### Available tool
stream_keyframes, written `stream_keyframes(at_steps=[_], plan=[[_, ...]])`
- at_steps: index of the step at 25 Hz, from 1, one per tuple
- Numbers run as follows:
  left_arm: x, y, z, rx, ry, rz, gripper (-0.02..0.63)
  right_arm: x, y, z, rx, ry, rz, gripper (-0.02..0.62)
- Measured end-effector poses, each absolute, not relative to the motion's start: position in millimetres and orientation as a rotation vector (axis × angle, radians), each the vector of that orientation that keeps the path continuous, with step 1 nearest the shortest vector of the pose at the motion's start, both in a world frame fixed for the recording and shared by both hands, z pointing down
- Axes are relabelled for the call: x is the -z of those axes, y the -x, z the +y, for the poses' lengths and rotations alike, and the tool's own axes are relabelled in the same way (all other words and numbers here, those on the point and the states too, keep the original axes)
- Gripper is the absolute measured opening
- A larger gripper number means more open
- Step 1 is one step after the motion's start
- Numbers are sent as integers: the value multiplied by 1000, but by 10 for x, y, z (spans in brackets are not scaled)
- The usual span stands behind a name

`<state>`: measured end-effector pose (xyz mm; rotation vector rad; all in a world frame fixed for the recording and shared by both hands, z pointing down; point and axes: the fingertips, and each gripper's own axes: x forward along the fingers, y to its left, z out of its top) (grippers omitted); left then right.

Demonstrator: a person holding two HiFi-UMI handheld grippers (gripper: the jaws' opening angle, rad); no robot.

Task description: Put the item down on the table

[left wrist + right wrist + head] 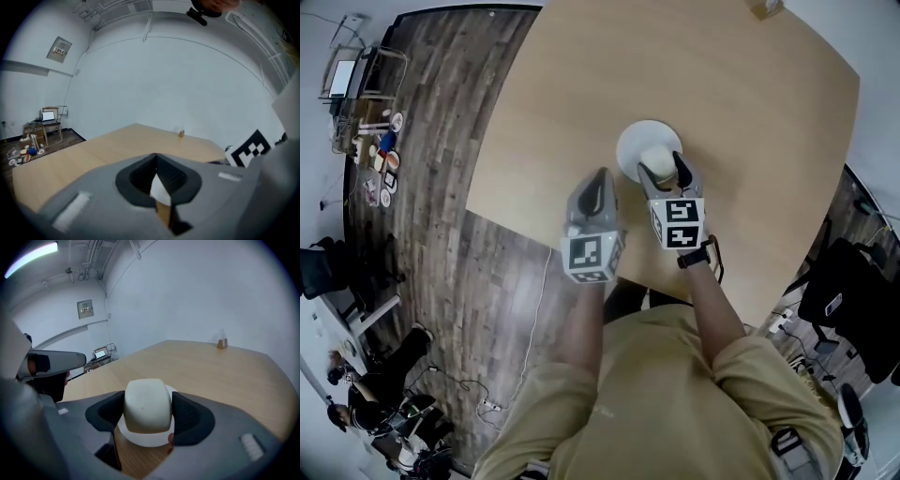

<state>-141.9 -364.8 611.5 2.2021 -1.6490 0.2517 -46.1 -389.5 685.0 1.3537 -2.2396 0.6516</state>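
A cream-white rounded bun [147, 405] sits between the two black pads of my right gripper [148, 411], which is shut on it. It hangs just over a white round plate [636, 141] on the tan table [741, 103]. In the head view the bun [658, 158] shows at the plate's near edge, with the right gripper [664, 171] around it. My left gripper [600, 184] is held to the left of the plate, near the table's front edge. In its own view the left gripper [158, 180] is shut with nothing in it.
A small brown object [222, 341] stands at the table's far edge, also seen as a small brown object [181, 134] from the left. Dark wood floor [441, 187] lies left of the table, with a cluttered desk and laptop [342, 80] by the wall.
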Motion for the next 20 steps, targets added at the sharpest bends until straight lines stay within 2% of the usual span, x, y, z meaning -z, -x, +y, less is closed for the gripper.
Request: stream_keyframes(at_steps=[5,12,20], plan=[[-6314,1436,-3756,-271,-2171,-1638,2,-7114,532,-4052,-640,-1308,-2213,318],[-6481,1347,-3746,-294,-2163,-1616,2,-7316,577,-4137,-418,-1215,-2128,319],[-6434,1389,-3613,-294,-2136,-1621,2,-7209,641,-4176,-493,-1251,-2206,310]])
